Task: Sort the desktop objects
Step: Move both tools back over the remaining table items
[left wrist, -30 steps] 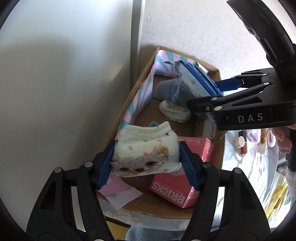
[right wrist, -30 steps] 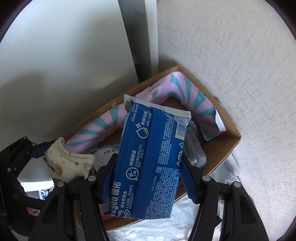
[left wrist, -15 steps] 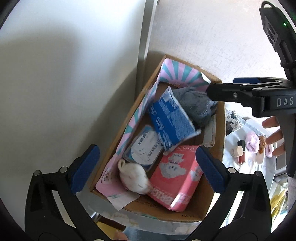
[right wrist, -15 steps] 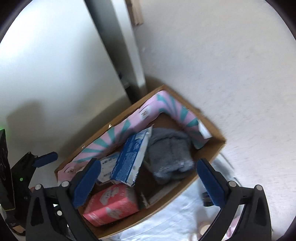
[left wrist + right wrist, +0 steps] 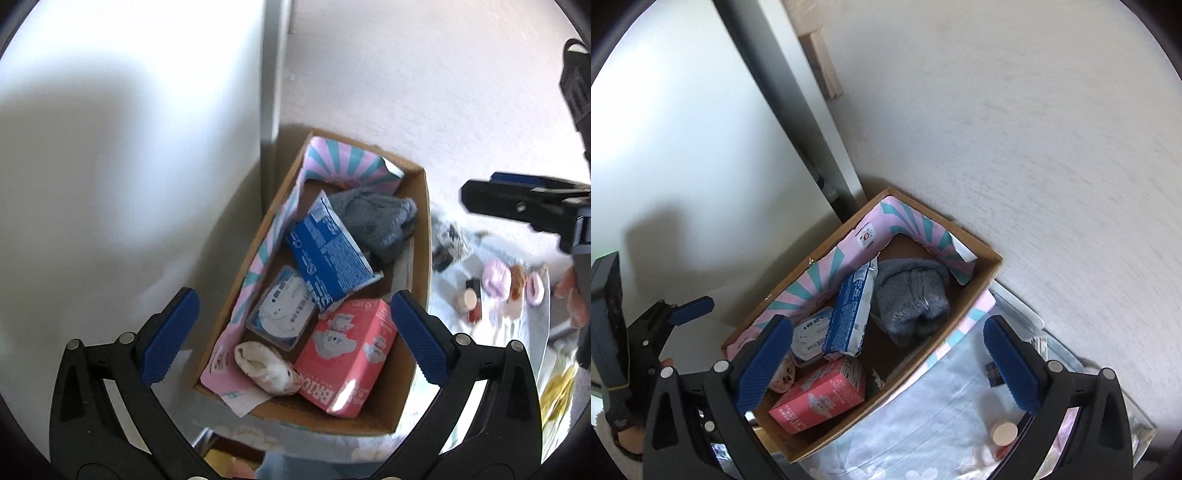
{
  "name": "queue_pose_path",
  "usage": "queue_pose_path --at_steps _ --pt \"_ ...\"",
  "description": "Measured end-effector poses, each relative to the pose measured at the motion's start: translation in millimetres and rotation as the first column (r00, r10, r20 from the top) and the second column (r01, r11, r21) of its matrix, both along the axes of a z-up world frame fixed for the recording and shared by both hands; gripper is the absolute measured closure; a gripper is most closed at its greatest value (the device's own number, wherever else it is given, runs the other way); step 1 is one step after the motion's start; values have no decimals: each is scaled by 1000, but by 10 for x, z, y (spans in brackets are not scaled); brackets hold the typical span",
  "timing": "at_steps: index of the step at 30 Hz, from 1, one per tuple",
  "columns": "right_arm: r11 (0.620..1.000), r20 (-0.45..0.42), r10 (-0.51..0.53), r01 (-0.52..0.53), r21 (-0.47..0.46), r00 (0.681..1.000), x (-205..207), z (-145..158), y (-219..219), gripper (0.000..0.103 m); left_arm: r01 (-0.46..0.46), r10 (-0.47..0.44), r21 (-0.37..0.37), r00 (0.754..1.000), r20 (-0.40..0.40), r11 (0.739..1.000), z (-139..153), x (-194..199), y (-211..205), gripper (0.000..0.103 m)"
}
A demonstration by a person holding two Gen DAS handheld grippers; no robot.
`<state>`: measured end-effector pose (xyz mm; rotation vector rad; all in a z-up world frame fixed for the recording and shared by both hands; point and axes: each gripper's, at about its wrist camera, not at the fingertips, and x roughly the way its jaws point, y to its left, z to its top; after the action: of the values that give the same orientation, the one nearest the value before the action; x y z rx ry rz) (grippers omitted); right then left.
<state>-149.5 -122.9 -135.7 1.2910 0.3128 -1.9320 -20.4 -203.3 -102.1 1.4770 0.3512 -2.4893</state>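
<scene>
A cardboard box with a pink-and-teal striped lining stands against the wall, also in the right wrist view. In it lie a blue wipes pack, a grey fuzzy cloth, a pink BRICKS box, a white round-lidded pack and a cream sock. My left gripper is open and empty above the box's near end. My right gripper is open and empty above the box; the wipes pack and grey cloth lie below it.
A light floral cloth covers the table right of the box. On it lie pink fluffy items, a small round jar and a small red item. White walls meet at a grey post behind the box.
Both grippers opened and dropped their loads into the box: the sock from the left, the blue wipes pack from the right. Both then lifted up and back.
</scene>
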Motion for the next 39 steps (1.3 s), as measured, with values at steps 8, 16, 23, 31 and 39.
queue_pose_path --at_steps 8,16,23,31,39 --pt "996 -105 -73 79 52 992 93 255 471 0 70 -71 -25 997 -34 997 228 -179 241 0" --pt "982 -204 -163 178 59 965 164 465 1174 0 125 -127 -41 989 -69 991 369 -403 522 0" --pt "947 -212 -304 318 35 929 102 477 1897 0 198 -202 -48 975 -93 979 400 -550 885 0" --pt "854 -196 -516 519 -40 833 107 538 2783 0 319 -319 -13 942 -105 948 388 -793 1430 0" --pt "800 -254 -589 598 -52 767 243 537 3438 0 409 -410 -19 909 -73 912 226 -997 1942 0"
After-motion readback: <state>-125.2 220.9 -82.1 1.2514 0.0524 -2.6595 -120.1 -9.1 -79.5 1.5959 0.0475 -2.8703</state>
